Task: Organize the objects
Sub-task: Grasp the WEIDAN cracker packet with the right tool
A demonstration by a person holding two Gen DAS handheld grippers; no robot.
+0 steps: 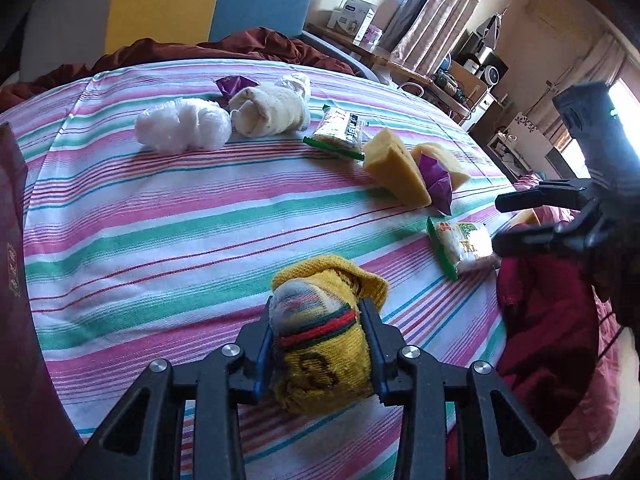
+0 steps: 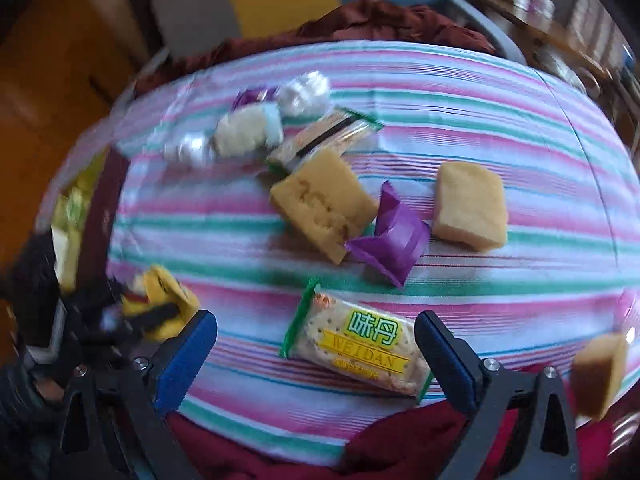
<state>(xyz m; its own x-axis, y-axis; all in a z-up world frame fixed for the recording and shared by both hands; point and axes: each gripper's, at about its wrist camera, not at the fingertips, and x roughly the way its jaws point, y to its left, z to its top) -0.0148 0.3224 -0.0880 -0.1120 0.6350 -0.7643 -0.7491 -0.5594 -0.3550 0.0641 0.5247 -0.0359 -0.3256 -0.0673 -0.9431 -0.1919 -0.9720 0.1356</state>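
My left gripper (image 1: 320, 320) is shut on a rolled yellow sock (image 1: 320, 360) with red and green stripes, low over the striped cloth (image 1: 160, 240). The right wrist view shows the same sock (image 2: 168, 300) at its left edge. My right gripper (image 2: 316, 344) stands open, its blue pads wide apart on either side of a green-edged cracker packet (image 2: 352, 348) that lies on the cloth untouched. From the left wrist view, the right gripper (image 1: 498, 222) hangs just past that packet (image 1: 464, 246). Two yellow sponges (image 2: 324, 204) (image 2: 470, 206) flank a purple wrapper (image 2: 388, 240).
A white sock roll (image 1: 182, 126), a cream sock roll (image 1: 272, 114) and a second cracker packet (image 1: 340, 132) lie farther back. A dark maroon box (image 1: 12, 240) stands at the left edge. Red bedding (image 1: 540, 320) bunches at the right, with another sponge (image 2: 600, 376) beside it.
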